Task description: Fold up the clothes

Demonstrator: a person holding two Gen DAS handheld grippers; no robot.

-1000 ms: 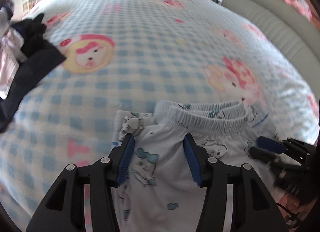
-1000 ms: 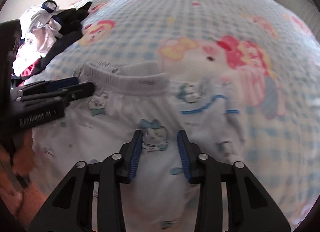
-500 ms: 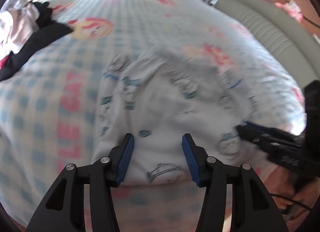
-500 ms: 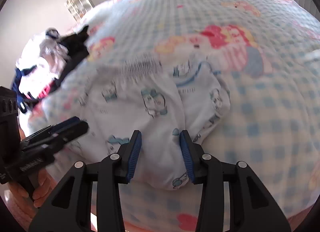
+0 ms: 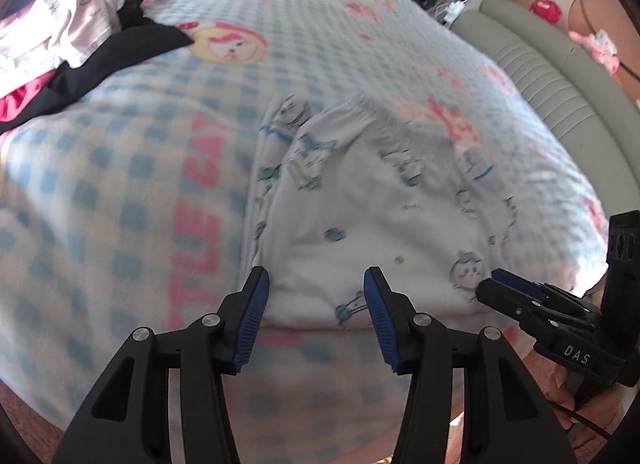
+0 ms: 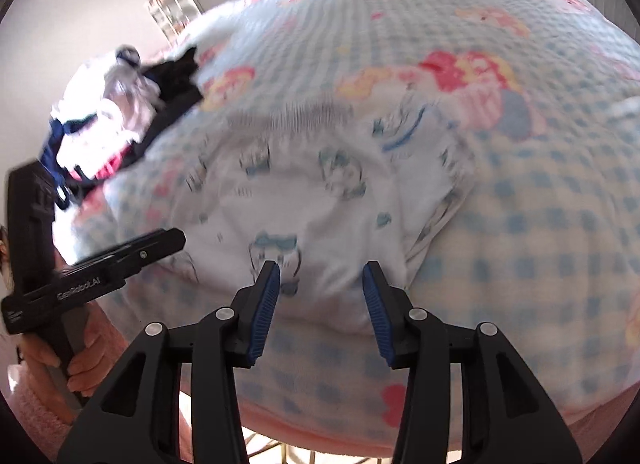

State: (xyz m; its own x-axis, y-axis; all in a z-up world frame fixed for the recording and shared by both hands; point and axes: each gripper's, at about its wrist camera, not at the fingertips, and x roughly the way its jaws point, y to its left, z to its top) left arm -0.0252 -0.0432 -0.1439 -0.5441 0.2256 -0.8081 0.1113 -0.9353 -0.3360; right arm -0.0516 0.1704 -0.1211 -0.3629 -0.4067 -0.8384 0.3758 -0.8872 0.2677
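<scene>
Bed with blue-checked blanket with pink cartoon prints fills both views, blurry from motion. Grey padded headboard runs along the upper right of the left wrist view. Pile of clothes, white, black and red, sits at the upper left of that view and at the left edge of the right wrist view. Folded white printed garment lies flat on the blanket at frame centre in both views, elastic waistband on its far edge, near fold just ahead of the fingertips. Left gripper at bottom centre, jaws apart, nothing between the blue pads, hanging over the garment's near edge. Right gripper at bottom centre of its own view, jaws apart and just been widening, nothing clamped, also over the near edge. Person's hand wraps the left gripper's handle at lower left of the right wrist view
</scene>
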